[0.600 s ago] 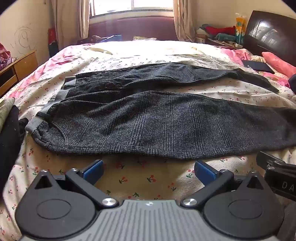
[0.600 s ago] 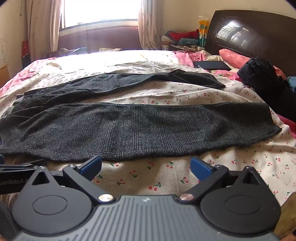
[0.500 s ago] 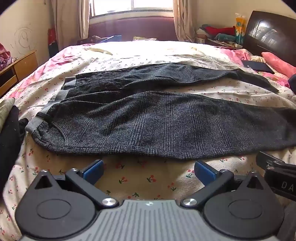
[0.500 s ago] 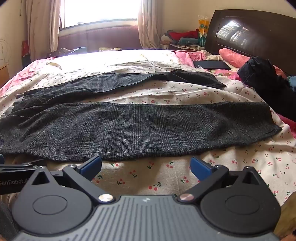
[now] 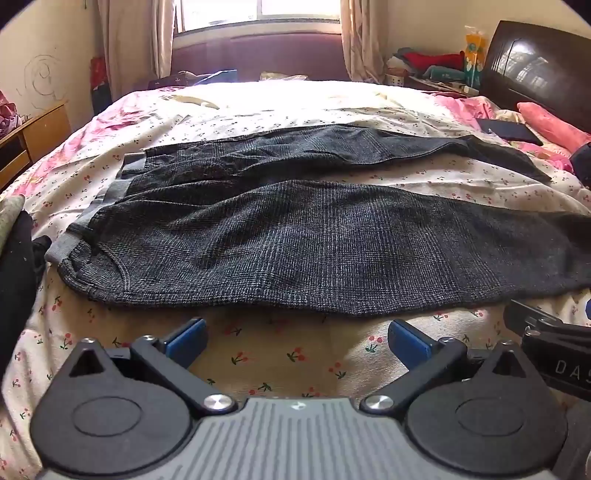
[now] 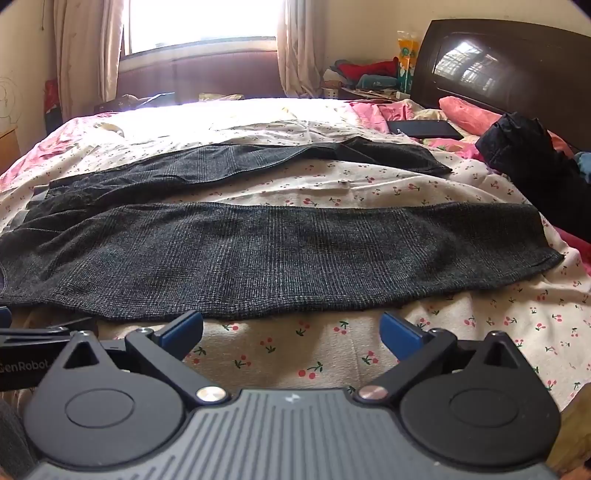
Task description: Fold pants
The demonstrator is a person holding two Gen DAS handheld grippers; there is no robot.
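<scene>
Both spread fully apart, holding nothing: left gripper (image 5: pixel 297 338) and right gripper (image 6: pixel 291 330), above the bed (image 5: pixel 280 354) near edge, short of the pants (image 5: pixel 314 247).

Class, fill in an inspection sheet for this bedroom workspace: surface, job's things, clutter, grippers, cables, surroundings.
Surface: bed sheet, cherry print, rumpled.
Job's things: dark pants spread flat, legs apart, waistband at the left.
Clutter: black garment and flat dark tablet near the headboard; dark clothes at the left edge.
Grippers: left gripper and right gripper open, empty, short of the pants.
Cables: nothing seen.
Surroundings: window, curtains, cluttered nightstand.
</scene>
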